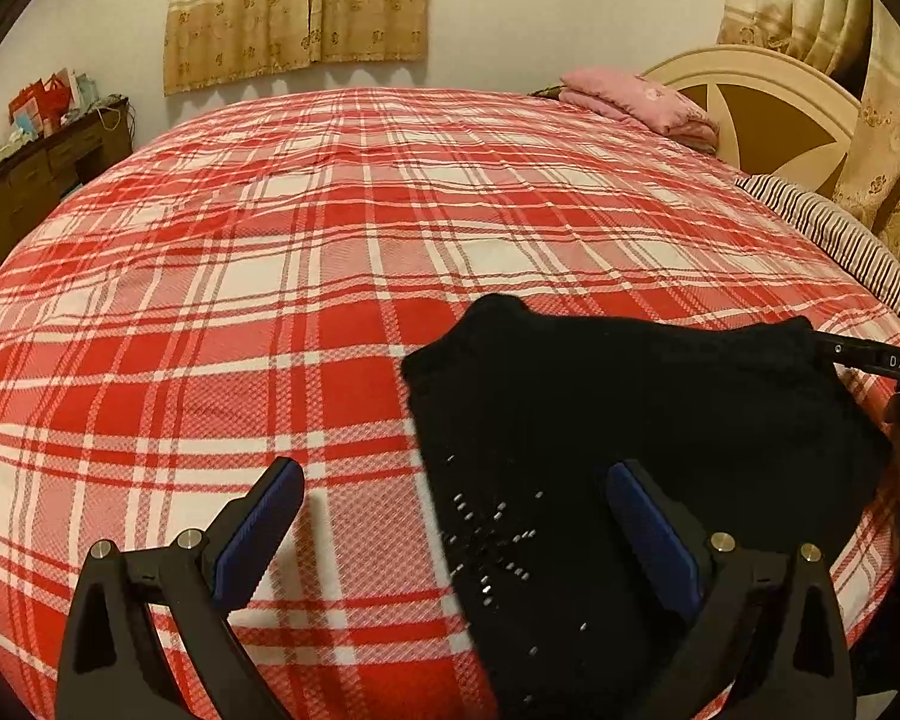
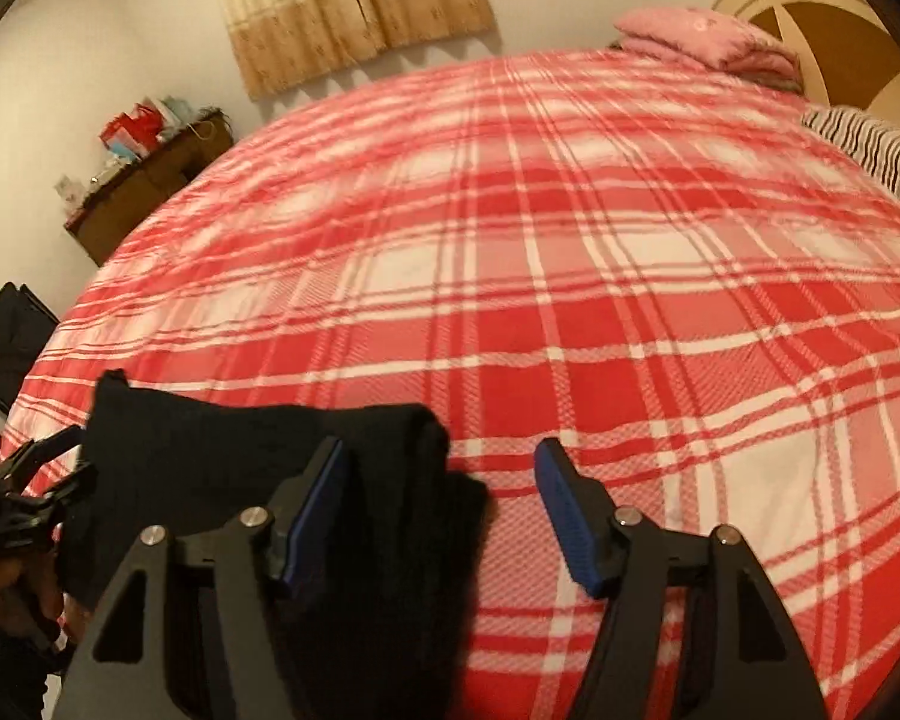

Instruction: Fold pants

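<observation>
The black pants [image 1: 630,438] lie folded into a compact bundle on the red plaid bedspread [image 1: 330,252] near the front edge; small metal studs show on the near part. My left gripper [image 1: 456,474] is open, hovering over the bundle's left edge, holding nothing. In the right wrist view the pants [image 2: 258,468] lie at lower left. My right gripper [image 2: 441,456] is open over their right edge, empty. The right gripper also shows at the far right of the left wrist view [image 1: 888,360]; the left gripper shows at the left of the right wrist view [image 2: 36,480].
Folded pink bedding [image 1: 642,99] and a striped pillow [image 1: 828,228] lie by the headboard [image 1: 768,96] at the far right. A brown dresser [image 1: 36,180] with clutter stands left of the bed. A dark chair [image 2: 6,336] stands at the left bedside.
</observation>
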Available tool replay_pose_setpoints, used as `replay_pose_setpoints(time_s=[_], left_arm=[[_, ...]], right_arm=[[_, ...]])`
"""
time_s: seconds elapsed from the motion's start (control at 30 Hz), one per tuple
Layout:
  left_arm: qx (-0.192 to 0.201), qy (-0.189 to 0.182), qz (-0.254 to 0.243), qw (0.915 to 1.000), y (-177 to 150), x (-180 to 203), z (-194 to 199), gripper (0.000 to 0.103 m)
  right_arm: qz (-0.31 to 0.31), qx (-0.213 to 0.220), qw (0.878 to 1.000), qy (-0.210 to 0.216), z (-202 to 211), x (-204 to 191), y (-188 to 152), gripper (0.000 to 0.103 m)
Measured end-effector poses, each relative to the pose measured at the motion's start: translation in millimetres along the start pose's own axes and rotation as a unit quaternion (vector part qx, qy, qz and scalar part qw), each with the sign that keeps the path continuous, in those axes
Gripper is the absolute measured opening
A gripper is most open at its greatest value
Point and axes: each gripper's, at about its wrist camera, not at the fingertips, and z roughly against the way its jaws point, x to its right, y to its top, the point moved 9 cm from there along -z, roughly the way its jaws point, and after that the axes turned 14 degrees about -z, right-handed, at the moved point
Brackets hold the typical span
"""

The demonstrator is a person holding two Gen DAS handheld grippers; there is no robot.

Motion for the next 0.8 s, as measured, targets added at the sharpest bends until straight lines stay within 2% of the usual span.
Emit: replay_pose_setpoints(time_s=[0.1, 0.17, 0.33, 0.53, 0.7, 0.8], left_arm=[[0.003, 0.010, -0.005, 0.9999, -2.2, -4.7, 7.8, 0.102], [0.009, -0.003, -0.006, 0.9999, -1.2, -2.0, 11.8, 0.102], [0.000, -0.038, 0.004, 0.9993, -5.5, 9.2, 2.1, 0.102], [0.004, -0.043, 0.029, 0.9987, -8.8, 7.8, -6.5, 0.102], [0.001, -0.040, 0.029, 0.9988, -3.9, 12.2, -8.4, 0.102], [0.003, -0.042, 0.027, 0.9987, -2.2, 14.1, -9.6, 0.102]], right_arm=[[-0.009, 0.006, 1.000, 0.003, 10.0, 10.4, -1.9, 0.068], [-0.021, 0.012, 0.999, 0.033, 22.2, 13.2, -5.7, 0.068], [-0.075, -0.044, 0.991, 0.102, 28.8, 21.6, -28.4, 0.068], [-0.064, -0.059, 0.989, 0.120, 32.9, 17.3, -42.5, 0.068], [-0.061, -0.050, 0.989, 0.123, 29.1, 10.8, -43.4, 0.069], [-0.067, -0.060, 0.983, 0.160, 26.1, 3.6, -42.4, 0.061]])
